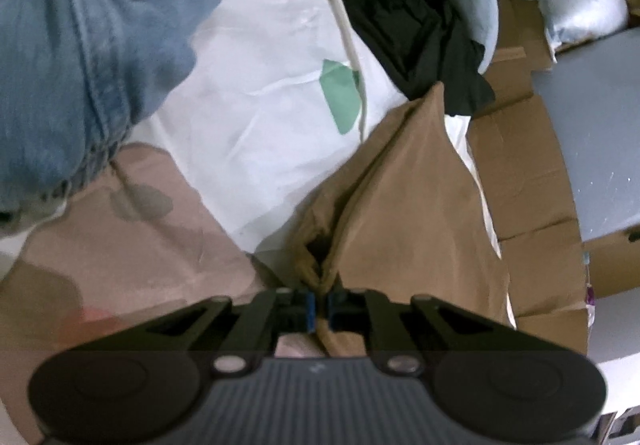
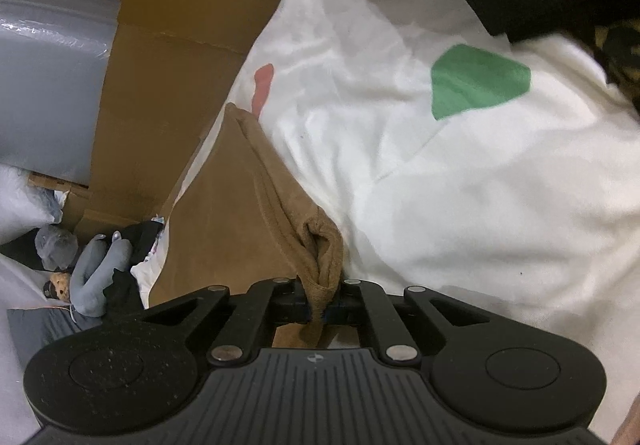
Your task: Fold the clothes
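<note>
A tan brown garment (image 1: 404,201) lies on a white sheet (image 1: 264,85) with green and pink patches. My left gripper (image 1: 321,305) is shut on a bunched edge of this garment, which rises in a fold ahead of the jaws. In the right wrist view the same tan garment (image 2: 228,201) stretches away along the sheet's edge. My right gripper (image 2: 320,303) is shut on another bunched corner of it, with cloth hanging down between the closed jaws.
A pile of blue denim (image 1: 80,65) fills the left side of the left wrist view. A black garment (image 1: 420,33) lies further back on the sheet. Flattened cardboard (image 1: 528,173) borders the sheet (image 2: 440,185). Cardboard (image 2: 168,85), a grey soft toy (image 2: 96,265) and plastic-wrapped bundles (image 2: 44,85) lie left.
</note>
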A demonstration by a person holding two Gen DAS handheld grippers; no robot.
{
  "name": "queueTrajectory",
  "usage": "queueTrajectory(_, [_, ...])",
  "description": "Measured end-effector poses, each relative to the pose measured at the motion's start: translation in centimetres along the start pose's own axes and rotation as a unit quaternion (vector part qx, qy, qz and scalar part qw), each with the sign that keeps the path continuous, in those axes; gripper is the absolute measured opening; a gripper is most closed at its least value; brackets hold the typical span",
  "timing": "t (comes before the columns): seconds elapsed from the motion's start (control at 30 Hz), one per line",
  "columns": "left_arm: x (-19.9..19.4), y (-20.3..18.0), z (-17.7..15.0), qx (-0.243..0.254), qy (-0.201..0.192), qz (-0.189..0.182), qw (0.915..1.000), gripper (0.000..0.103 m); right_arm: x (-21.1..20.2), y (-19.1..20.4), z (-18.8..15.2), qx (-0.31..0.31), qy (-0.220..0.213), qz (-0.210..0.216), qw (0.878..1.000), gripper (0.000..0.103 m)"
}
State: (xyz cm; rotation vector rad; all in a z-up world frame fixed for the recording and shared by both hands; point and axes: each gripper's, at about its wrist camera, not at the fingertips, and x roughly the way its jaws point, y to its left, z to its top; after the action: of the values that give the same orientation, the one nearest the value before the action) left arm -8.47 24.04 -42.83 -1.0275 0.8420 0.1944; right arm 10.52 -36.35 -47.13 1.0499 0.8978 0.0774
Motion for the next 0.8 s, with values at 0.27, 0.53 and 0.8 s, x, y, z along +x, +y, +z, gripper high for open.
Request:
queueTrajectory(0.27, [-2.1,-2.1,0.3,0.013,0.007,0.0,0.9999,0.005,-2.2,2.0,0.9,-0.006,-0.011,-0.01,1.0,0.002])
queueTrajectory(0.53, [-3.7,-3.0,-0.8,0.021,0.026,0.018,0.9993,0.005,-5.6,2.6,0.9,-0.021,-0.009,-0.031,0.999,0.002])
queueTrajectory(0.8, [-5.2,-3.8,-2.0,0.037,0.047,0.039,0.9974,0.005,-9.2,1.7,-0.2,-0.025,-0.011,-0.044,0.999,0.002])
